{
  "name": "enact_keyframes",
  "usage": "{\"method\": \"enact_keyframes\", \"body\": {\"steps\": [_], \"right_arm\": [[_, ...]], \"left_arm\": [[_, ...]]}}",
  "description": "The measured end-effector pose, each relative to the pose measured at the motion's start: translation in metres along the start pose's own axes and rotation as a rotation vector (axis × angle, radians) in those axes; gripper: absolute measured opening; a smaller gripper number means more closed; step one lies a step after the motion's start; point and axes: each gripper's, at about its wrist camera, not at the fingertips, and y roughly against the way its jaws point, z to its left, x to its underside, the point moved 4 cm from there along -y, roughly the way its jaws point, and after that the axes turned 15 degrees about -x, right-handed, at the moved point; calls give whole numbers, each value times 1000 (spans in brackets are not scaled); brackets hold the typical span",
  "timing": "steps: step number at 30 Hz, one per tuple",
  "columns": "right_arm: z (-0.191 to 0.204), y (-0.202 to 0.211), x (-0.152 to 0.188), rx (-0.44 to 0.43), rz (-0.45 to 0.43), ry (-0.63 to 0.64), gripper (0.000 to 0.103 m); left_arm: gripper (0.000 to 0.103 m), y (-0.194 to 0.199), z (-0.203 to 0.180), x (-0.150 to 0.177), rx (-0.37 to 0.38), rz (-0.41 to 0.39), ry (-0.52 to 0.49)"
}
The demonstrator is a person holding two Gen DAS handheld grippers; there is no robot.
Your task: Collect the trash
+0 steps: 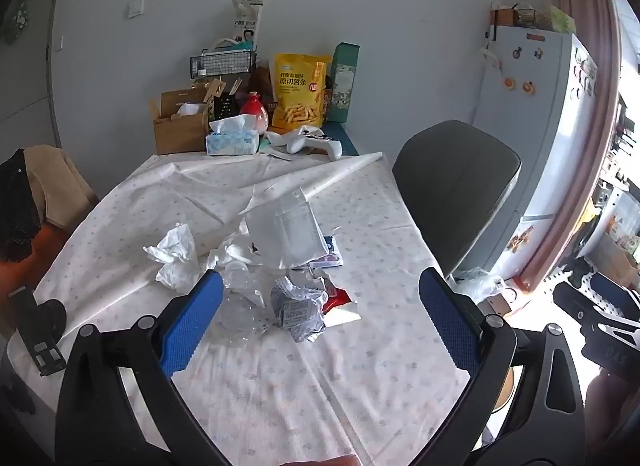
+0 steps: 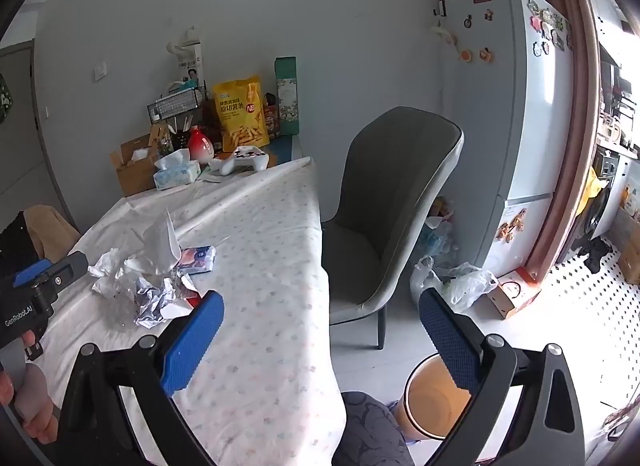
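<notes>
Two grippers: the left gripper [image 1: 320, 310] and right gripper [image 2: 320, 330] both hover with fingers spread wide, holding nothing.
Trash location: mid-bench on the dotted white cloth [image 1: 280, 386], a loose heap.
Heap contents: crumpled white tissue [image 1: 174, 256], crinkled clear plastic film [image 1: 240, 306], crushed silvery printed wrapper [image 1: 298, 310].
Bin: orange-lined round bin [image 2: 432, 406] on the floor, beside the bench.
Technique: probably pinch the stiff wrapper first; film may slip.

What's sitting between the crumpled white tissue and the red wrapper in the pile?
In the left wrist view, a crushed clear plastic container and a crumpled silver printed wrapper lie between the crumpled white tissue and the red wrapper.
</notes>
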Motion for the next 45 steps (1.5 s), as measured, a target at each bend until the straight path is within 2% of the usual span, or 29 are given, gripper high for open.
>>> {"method": "enact_keyframes", "body": {"steps": [8,9,45], "right_arm": [[-4,0,-1,-6,22,-5,96],[-2,3,5,-1,-6,-4,96],[-4,4,-2,3,-8,-9,96]], "left_arm": [[97,0,0,0,8,5,10],[97,0,0,0,9,4,11],[97,1,0,0,13,1,15]]}}
